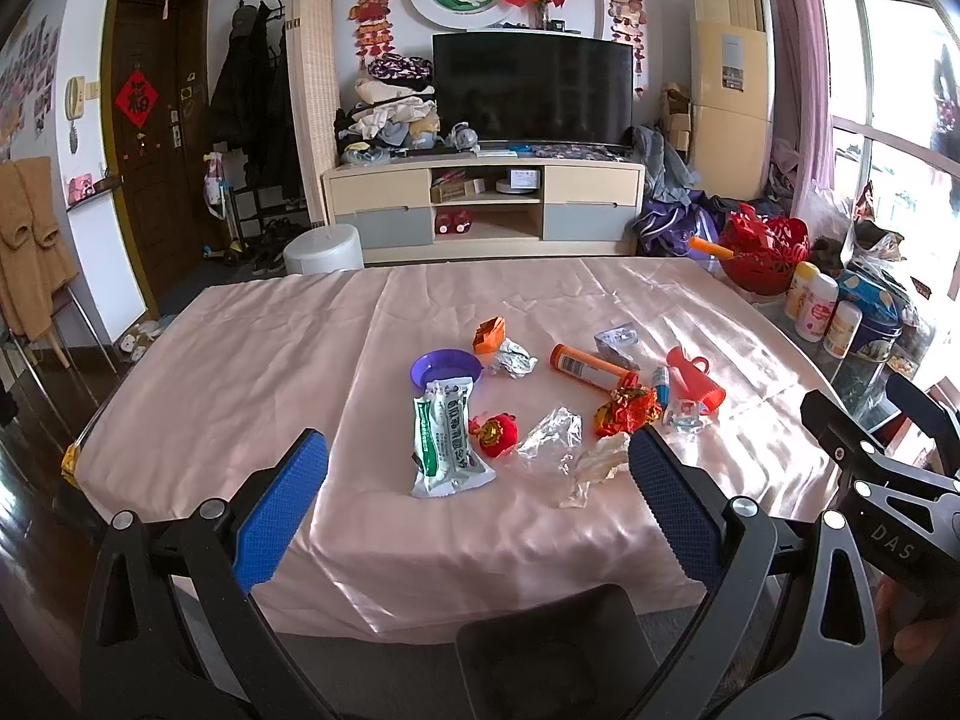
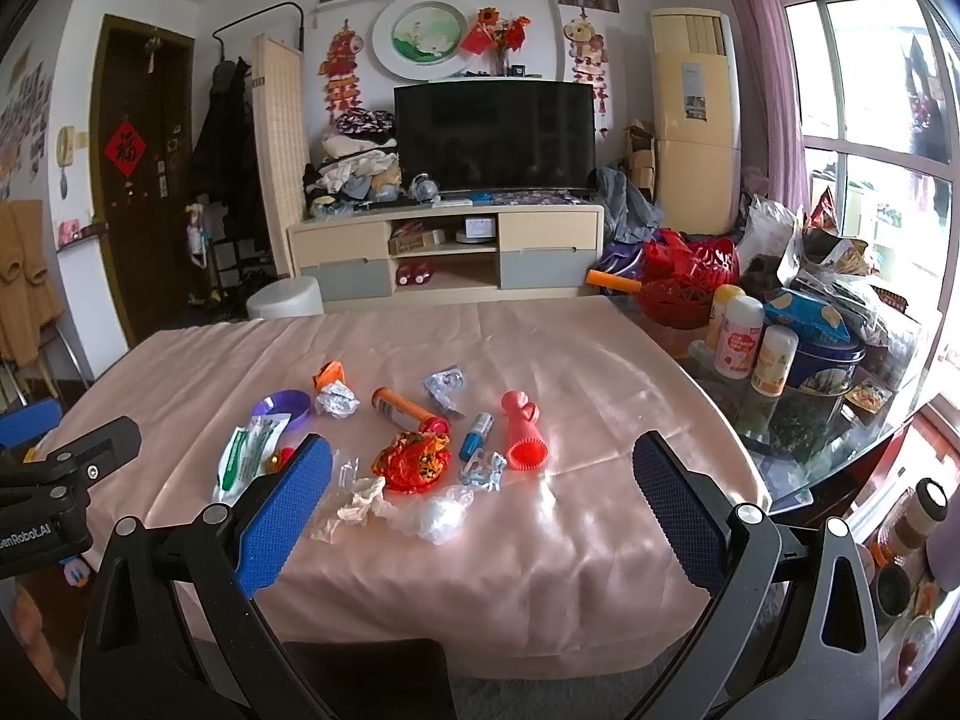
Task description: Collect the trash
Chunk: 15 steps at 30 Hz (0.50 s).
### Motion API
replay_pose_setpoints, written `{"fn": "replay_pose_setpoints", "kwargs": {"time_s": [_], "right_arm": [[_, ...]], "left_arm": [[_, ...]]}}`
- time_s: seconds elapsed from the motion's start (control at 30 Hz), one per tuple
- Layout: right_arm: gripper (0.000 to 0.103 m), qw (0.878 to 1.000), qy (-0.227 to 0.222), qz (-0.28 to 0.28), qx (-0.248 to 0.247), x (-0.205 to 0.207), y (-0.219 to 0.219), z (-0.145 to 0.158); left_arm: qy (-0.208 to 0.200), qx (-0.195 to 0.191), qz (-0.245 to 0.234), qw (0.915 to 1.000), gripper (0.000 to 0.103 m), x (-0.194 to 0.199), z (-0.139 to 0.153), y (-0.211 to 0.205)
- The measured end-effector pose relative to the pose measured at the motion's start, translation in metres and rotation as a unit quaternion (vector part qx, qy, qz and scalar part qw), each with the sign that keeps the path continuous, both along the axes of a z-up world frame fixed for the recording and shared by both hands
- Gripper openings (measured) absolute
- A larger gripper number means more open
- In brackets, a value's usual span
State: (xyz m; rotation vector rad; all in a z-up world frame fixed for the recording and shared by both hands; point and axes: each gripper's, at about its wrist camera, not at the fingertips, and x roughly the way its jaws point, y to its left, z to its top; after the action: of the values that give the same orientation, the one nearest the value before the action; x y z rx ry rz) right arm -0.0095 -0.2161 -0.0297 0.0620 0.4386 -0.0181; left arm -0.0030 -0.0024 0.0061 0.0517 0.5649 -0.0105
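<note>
On the pink satin cloth [image 1: 252, 372] covering the table, I see the trash scattered in a loose cluster around the middle, reaching toward the near edge. My left gripper [image 1: 477, 501] hangs spread wide above the near edge, nothing between its 2 blue pads [image 1: 282, 516]. My right gripper [image 2: 483, 507] is likewise parted and empty, off to the right of the left one, also over the near edge.

Toward the left of the cluster lies a white and green packet [image 1: 447, 441], its far end overlapping a purple dish [image 1: 445, 367]. Just beside the packet sits a small red ornament [image 1: 495, 434]. A crinkled clear wrapper [image 1: 552, 438] and a pale crumpled wrapper [image 1: 594, 468] lie nearest the near edge. A red and gold foil wad [image 2: 413, 459] sits mid-cluster, with an orange tube [image 2: 403, 409] lying on its side just behind it. To the right are a red plastic cone [image 2: 523, 431] and a small blue tube [image 2: 476, 435]. Farther back lie an orange carton scrap [image 1: 489, 333] and a silver foil ball [image 1: 511, 358], touching.

Past the cloth's right edge, bottles [image 2: 739, 343] and a blue tin [image 2: 831, 360] crowd the bare glass.
</note>
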Motion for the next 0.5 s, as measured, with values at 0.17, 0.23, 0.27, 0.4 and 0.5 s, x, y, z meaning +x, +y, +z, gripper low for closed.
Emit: {"fn": "replay_pose_setpoints", "kwargs": {"time_s": [0.17, 0.23, 0.27, 0.4, 0.5], "right_arm": [[0.100, 1.000, 0.000, -0.001, -0.001, 0.0001, 0.0014, -0.0007], [0.100, 1.000, 0.002, -0.001, 0.000, 0.0002, 0.0017, -0.0014], [0.100, 1.000, 0.002, -0.001, 0.000, 0.0002, 0.0008, -0.0003], [0.100, 1.000, 0.005, -0.001, 0.001, 0.0008, 0.0004, -0.0005], [0.100, 1.000, 0.005, -0.001, 0.001, 0.0009, 0.0004, -0.0004]], "left_arm": [[0.000, -0.001, 0.001, 1.0000, 0.095, 0.0002, -0.0006, 0.0002], [0.000, -0.001, 0.001, 1.0000, 0.095, -0.0001, 0.0000, 0.0003], [0.000, -0.001, 0.001, 1.0000, 0.095, 0.0001, -0.0005, 0.0002], [0.000, -0.001, 0.000, 1.0000, 0.095, 0.0002, -0.0003, 0.0003], [0.001, -0.001, 0.000, 1.0000, 0.095, 0.0000, 0.0002, 0.0005]]}}
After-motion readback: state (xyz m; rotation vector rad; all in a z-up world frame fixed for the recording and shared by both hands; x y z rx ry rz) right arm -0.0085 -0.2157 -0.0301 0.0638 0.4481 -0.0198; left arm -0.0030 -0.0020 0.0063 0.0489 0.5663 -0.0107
